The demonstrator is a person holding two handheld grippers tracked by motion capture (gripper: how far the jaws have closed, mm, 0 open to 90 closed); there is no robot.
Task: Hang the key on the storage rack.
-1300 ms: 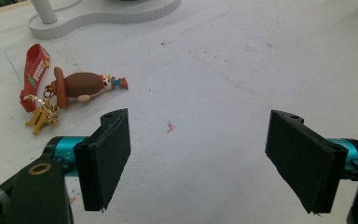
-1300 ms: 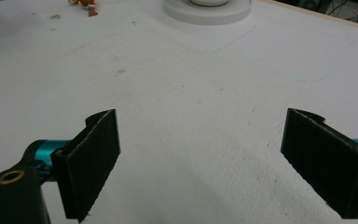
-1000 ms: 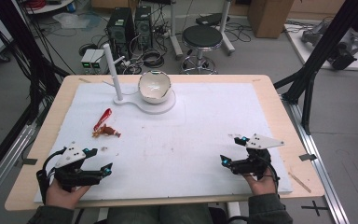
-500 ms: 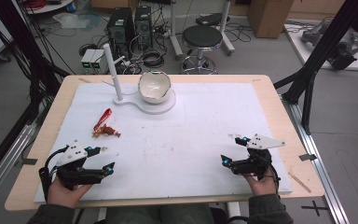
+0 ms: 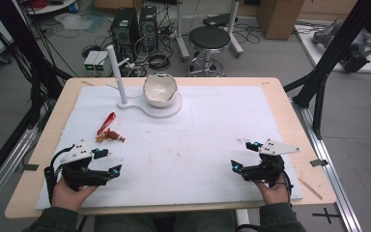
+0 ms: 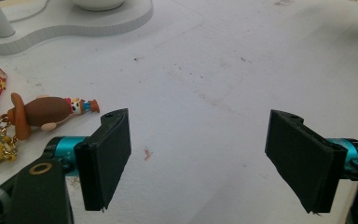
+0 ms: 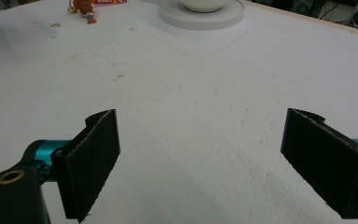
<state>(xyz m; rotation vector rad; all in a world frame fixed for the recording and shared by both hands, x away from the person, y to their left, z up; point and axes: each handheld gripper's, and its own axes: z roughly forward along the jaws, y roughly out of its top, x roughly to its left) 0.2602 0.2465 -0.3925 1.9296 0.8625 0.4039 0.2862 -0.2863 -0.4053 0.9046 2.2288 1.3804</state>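
Hovering wide-jawed, left gripper (image 5: 107,163) sits near the keychain (image 5: 109,134).

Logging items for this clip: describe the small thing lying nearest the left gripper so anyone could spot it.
On the white mat, look left of the white stand that carries the bowl. Just ahead of the left gripper lies a keychain: a brown figurine on a red strap, the mat's sole coloured item.
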